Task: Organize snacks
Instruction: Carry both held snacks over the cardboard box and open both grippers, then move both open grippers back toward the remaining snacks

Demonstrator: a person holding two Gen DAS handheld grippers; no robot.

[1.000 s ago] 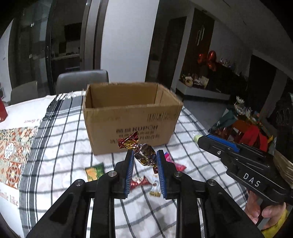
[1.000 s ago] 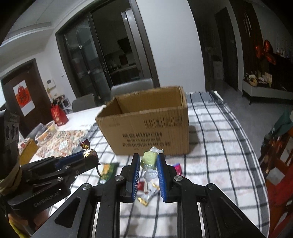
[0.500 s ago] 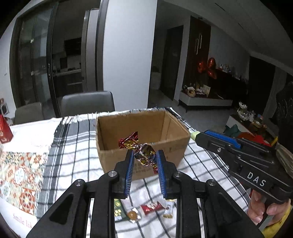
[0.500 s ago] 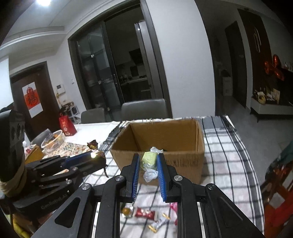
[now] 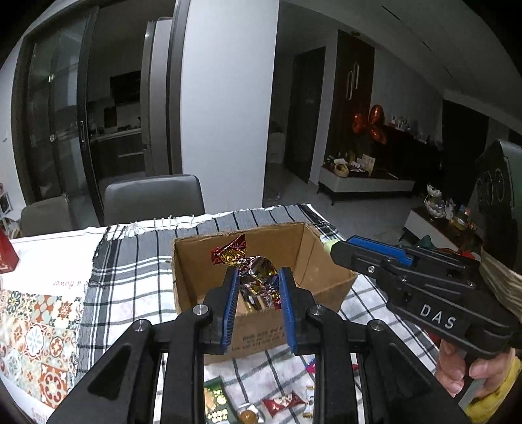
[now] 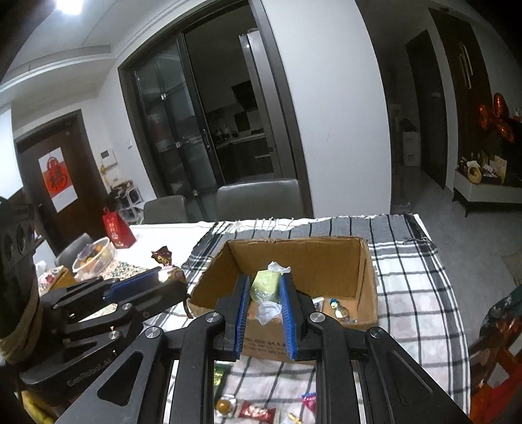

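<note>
Both grippers are hovering over the open box (image 5: 261,257); left gripper (image 5: 256,280) is pinching a foil candy (image 5: 251,270); right gripper (image 6: 263,288) is clamping a green sweet (image 6: 266,285).

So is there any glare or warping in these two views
Left wrist: door frames bow from the fisheye, corners go black, the foil candy glints. Right wrist: a ceiling light blows out top left, and the box stays sharp.

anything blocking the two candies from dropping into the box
Nothing visible does. The cardboard box is open-topped with no flaps over it. The left gripper holds the foil candy and the right gripper holds the green candy, both in line with the opening, where a few snacks lie.
</note>
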